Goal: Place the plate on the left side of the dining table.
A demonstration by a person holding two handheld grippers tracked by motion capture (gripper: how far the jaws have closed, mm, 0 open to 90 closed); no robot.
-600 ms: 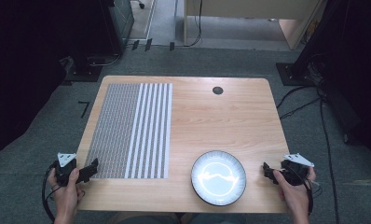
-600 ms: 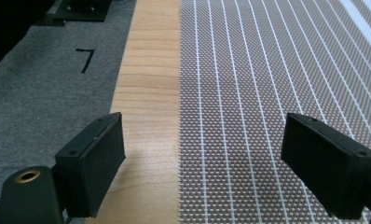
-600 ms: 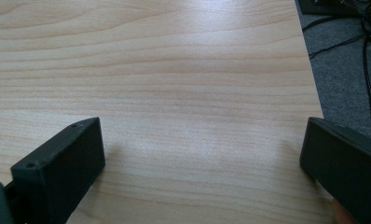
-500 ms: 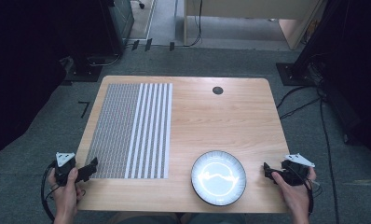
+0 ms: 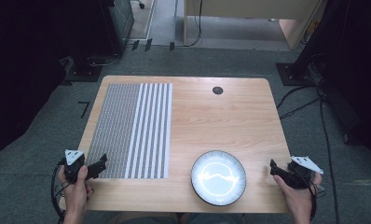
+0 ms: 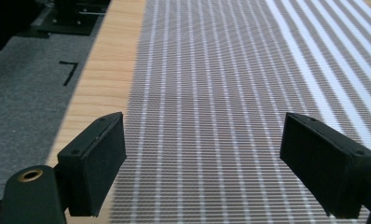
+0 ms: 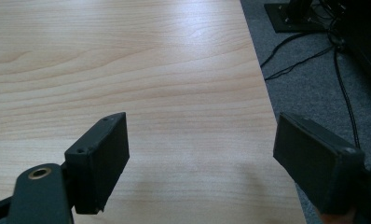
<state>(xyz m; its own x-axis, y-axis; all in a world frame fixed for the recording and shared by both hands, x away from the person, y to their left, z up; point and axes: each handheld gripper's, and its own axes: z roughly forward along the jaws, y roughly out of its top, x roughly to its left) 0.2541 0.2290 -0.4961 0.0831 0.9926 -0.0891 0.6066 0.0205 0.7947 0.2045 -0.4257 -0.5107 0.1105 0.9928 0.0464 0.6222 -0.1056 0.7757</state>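
**Both claws open and empty at near edge of table; mat and plate untouched**

The left claw (image 5: 102,163) is held wide open over the near left corner of the striped mat (image 5: 132,128); nothing is gripped. The right claw (image 5: 273,166) is likewise spread wide and empty, at the near right edge of the table (image 5: 230,112), just right of the plate (image 5: 218,178).

The mat is seen lying flat on the left half of the table, woven, with fine grey ribbing on one side and broad white stripes on the other. It is judged light, thin and floppy; a corner or edge pinch is advised. The plate is round, glossy and dark-rimmed, probably ceramic: stiff, slippery, breakable, best taken at the rim.
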